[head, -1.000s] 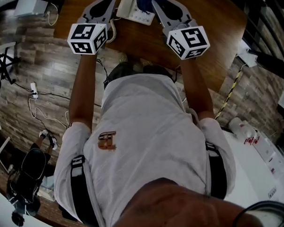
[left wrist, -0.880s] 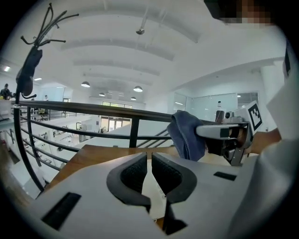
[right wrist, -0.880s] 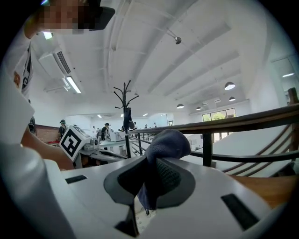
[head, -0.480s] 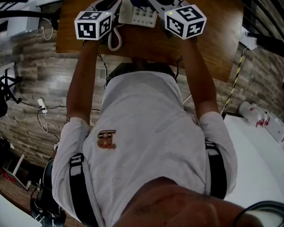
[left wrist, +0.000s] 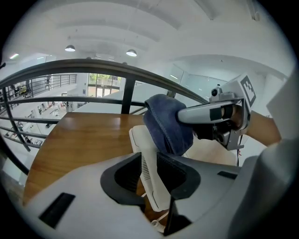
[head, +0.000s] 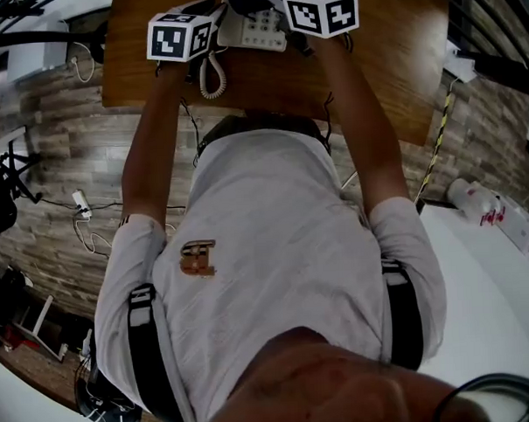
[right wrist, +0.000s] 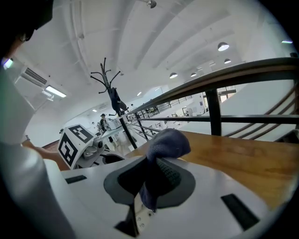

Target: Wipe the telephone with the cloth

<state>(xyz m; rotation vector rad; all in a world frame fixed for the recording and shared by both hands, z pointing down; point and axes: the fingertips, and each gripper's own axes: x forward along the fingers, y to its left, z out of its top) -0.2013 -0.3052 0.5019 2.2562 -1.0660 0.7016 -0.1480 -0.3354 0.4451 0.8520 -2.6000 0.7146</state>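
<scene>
While the left gripper (left wrist: 147, 157) clamps its fingers on the handset (left wrist: 136, 138), the right gripper (right wrist: 152, 168), fingers shut on the cloth (left wrist: 166, 126), presses it against the handset's end.

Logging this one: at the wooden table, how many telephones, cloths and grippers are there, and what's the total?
Telephone: 1, handset clamped in the left hand-held gripper
Blue cloth: 1, clamped in the right hand-held gripper
Hand-held grippers: 2
Total: 4
</scene>
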